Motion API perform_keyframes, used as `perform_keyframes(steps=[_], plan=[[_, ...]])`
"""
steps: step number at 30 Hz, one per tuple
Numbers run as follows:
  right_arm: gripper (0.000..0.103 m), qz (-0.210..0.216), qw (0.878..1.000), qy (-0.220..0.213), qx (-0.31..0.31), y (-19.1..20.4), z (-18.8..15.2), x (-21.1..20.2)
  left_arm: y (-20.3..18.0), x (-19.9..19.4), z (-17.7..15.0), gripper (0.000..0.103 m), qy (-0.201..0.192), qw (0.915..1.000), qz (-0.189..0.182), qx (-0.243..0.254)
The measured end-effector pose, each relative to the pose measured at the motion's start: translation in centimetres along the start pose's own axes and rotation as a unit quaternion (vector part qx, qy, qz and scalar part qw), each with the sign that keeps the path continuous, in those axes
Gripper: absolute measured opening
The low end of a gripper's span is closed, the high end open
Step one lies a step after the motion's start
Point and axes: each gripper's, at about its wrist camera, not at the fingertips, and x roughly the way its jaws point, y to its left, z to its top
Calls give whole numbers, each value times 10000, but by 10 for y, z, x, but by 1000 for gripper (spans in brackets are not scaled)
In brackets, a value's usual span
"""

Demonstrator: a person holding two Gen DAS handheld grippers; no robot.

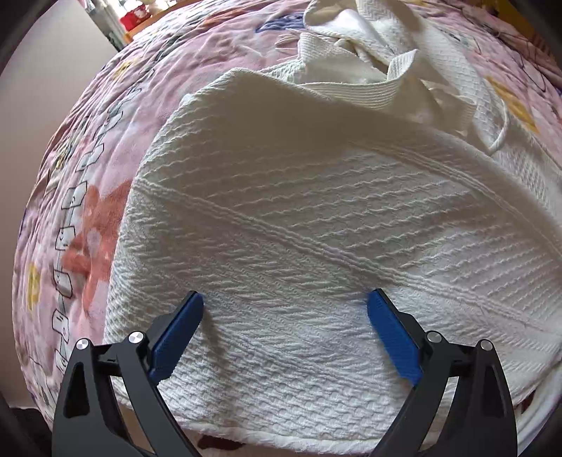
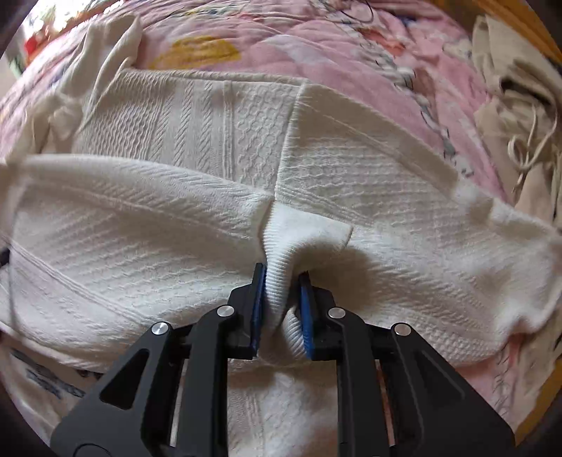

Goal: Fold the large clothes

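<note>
A large white cable-knit sweater (image 1: 316,218) lies spread on a pink patterned bed quilt (image 1: 105,147). My left gripper (image 1: 285,298) is open, its blue pads resting on the knit with nothing between them. In the right wrist view the sweater (image 2: 140,228) shows with both sleeves folded across the body. My right gripper (image 2: 282,277) is shut on the ribbed cuff (image 2: 281,246) of one sleeve, holding it at the middle of the garment.
A crumpled white garment (image 1: 368,59) lies at the far end of the sweater. More pale clothes with drawstrings (image 2: 520,116) are piled at the right of the bed. A wooden bed edge (image 2: 520,28) runs along the far right.
</note>
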Motion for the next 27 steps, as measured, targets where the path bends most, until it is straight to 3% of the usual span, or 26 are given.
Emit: perform_keyframes(steps=[8,12,14,15,17,20,22,24,26,27], plan=[[17,-97,9998,39,184,-12,0,-36,-10,-11,-18,91,22,9997,-42,251],[18,-111,9997,229,42,-10,-12,-14,-9,-9,-26,91,158,9997,-86,137],[29,-136,9996,184,-179,-6,-15,-4,-7,-9,-27,91,210,9997,-101,63],[47,-232,9991,169,-324,-4,-14,-3,-6,-10,-28,91,241,9996,-115,34],[71,-406,9986,87,-321,-9,-11,-12,-5,-10,-30,91,252,9996,-147,-4],[71,-640,9978,-128,-99,-25,-5,-35,-6,-12,-34,91,177,9998,-125,16],[71,-270,9987,-428,59,-29,7,-59,-8,-15,-38,91,130,9999,-100,3],[71,731,9954,-619,73,-14,32,-78,-9,-17,-42,91,59,10000,-73,8],[71,1894,9792,-670,-280,29,67,-94,-8,-18,-46,91,35,9999,-122,-79],[71,2257,9703,-720,-492,51,80,-100,-6,-18,-49,91,45,9997,-168,-142]])
